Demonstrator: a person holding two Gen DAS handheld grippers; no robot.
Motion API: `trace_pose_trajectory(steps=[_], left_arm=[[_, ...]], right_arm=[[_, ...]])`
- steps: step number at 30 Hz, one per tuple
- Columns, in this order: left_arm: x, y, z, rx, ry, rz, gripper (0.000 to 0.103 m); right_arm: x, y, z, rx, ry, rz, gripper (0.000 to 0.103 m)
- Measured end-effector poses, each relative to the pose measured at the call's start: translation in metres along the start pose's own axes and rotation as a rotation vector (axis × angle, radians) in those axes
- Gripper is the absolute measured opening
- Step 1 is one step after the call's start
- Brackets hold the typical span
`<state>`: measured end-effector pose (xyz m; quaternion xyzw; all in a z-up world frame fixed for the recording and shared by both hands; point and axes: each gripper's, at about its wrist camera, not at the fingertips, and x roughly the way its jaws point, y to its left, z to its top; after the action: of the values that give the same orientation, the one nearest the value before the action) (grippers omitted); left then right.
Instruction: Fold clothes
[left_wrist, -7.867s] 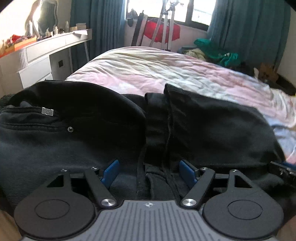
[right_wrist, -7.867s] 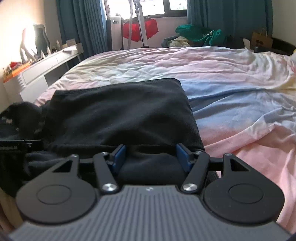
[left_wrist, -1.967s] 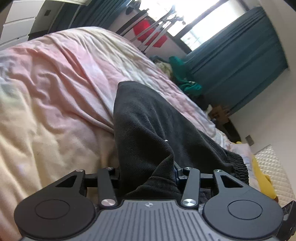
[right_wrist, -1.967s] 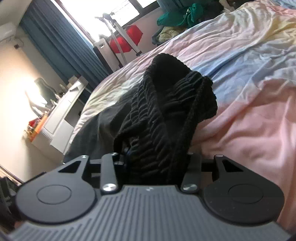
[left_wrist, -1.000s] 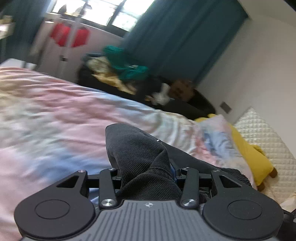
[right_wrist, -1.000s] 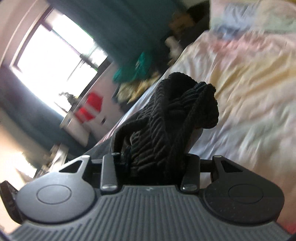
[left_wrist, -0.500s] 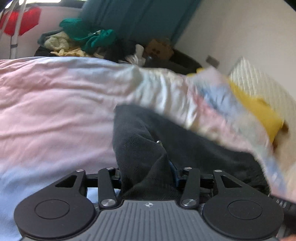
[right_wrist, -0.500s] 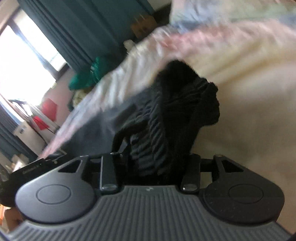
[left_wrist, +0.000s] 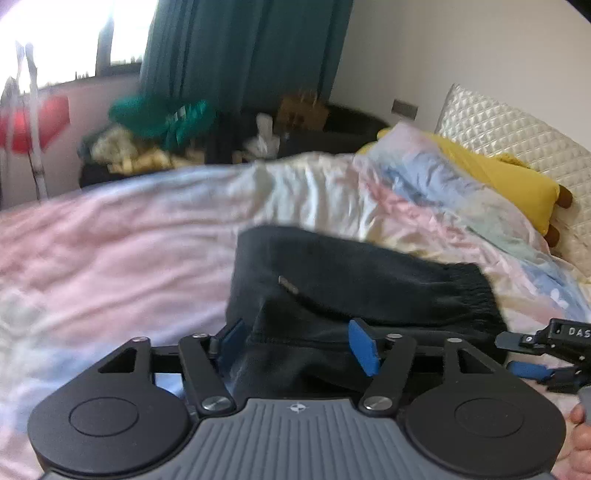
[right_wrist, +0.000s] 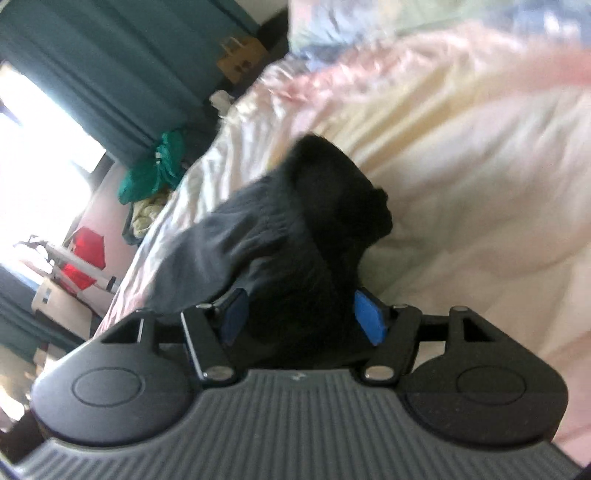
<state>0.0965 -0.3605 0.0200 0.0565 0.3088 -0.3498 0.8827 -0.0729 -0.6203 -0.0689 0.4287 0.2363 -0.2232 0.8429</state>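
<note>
Folded black trousers, soft, limp and probably light, lying on the bed short of the yellow pillow, between the opening fingers of left gripper and right gripper; best gripped at the bunched fold edge.

Daylight enters through the overexposed window behind the teal curtains; its panes burn out to pure white in both my views. Motion blur smears the pastel pink-and-blue quilted bedspread and the folded black knit garment, whose detail sinks into shadow. Fisheye distortion bends the frame edges; corners vignette dark.
</note>
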Motion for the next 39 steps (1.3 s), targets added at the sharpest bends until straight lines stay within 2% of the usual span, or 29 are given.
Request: trace_pose_trajectory(steps=[4,8,11,15,19,23,25,26,35,39], left_arm=[[-0.066,-0.017,0.011,0.050,-0.062,0.019,0.075],[-0.138,-0.032,0.010,0.067,-0.147,0.047,0.087],[-0.185,-0.039,0.006,0.072,-0.183,0.030,0.095],[-0.235,-0.050,-0.007,0.090,-0.202,-0.002,0.101],[-0.272,-0.059,-0.028,0.103,-0.246,0.010,0.103],[-0.301,-0.053,-0.055,0.068,-0.286,0.019,0.103],[-0.313,-0.047,-0.068,0.044,-0.296,0.013,0.103],[-0.316,-0.044,-0.074,0.041,-0.303,0.024,0.103],[-0.327,-0.027,-0.117,0.035,-0.308,0.098,0.103],[-0.326,-0.021,-0.129,0.033,-0.299,0.119,0.103]], right_arm=[[-0.060,0.036,-0.004,-0.095,-0.041,0.037,0.067],[-0.113,0.073,-0.017,-0.232,-0.102,0.034,0.067],[-0.149,0.091,-0.030,-0.279,-0.138,0.051,0.067],[-0.192,0.111,-0.054,-0.372,-0.202,0.079,0.067],[-0.216,0.121,-0.082,-0.443,-0.253,0.077,0.070],[-0.229,0.119,-0.109,-0.463,-0.281,0.089,0.071],[-0.232,0.116,-0.123,-0.478,-0.294,0.089,0.079],[-0.233,0.115,-0.130,-0.486,-0.311,0.089,0.088],[-0.222,0.116,-0.176,-0.568,-0.384,-0.001,0.086],[-0.213,0.114,-0.191,-0.596,-0.400,-0.009,0.086]])
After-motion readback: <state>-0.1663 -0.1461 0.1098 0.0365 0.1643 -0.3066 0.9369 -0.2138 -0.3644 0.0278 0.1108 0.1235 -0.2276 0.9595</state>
